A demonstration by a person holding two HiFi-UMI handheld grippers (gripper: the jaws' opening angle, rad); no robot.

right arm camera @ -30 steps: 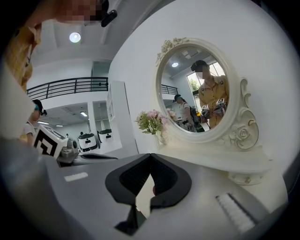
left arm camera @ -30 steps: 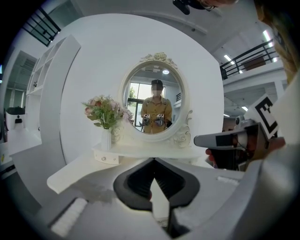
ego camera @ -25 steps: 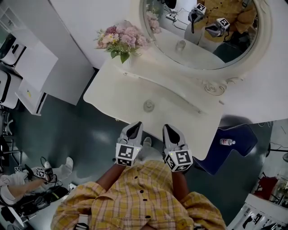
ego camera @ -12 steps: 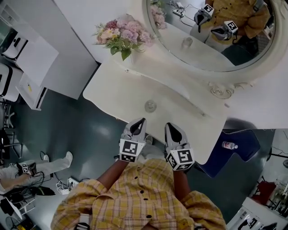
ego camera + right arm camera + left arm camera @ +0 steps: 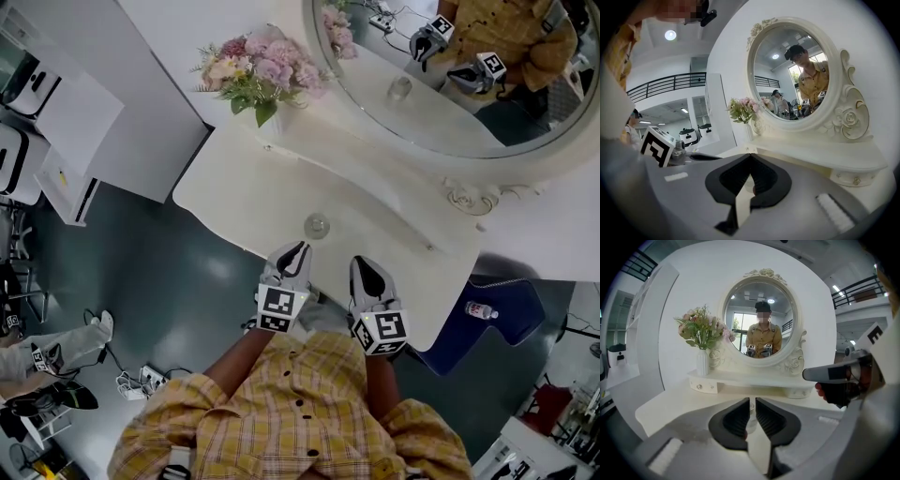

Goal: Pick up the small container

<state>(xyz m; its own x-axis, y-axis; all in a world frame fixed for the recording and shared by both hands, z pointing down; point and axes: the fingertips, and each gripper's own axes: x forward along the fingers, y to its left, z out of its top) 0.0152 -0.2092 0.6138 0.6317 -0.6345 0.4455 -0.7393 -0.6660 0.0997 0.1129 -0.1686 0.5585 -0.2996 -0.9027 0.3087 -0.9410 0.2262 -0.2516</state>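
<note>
Small container (image 5: 316, 225): clear, stands on the white tabletop (image 5: 234, 187) below the round mirror (image 5: 487, 103). Lid and contents are too small to make out. In the left gripper view it is mostly hidden behind the pads, and only a sliver shows through the slit between them.

Left tool (image 5: 298, 248): jaws opening, a narrow gap so far, nothing clamped. Its tips are just short of the container and apart from it.

Right tool (image 5: 750, 155): jaws together, empty, held beside the left one at the tabletop's near edge.

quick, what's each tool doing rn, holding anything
left tool: just opening, narrow gap, nothing held
right tool: shut, empty
</note>
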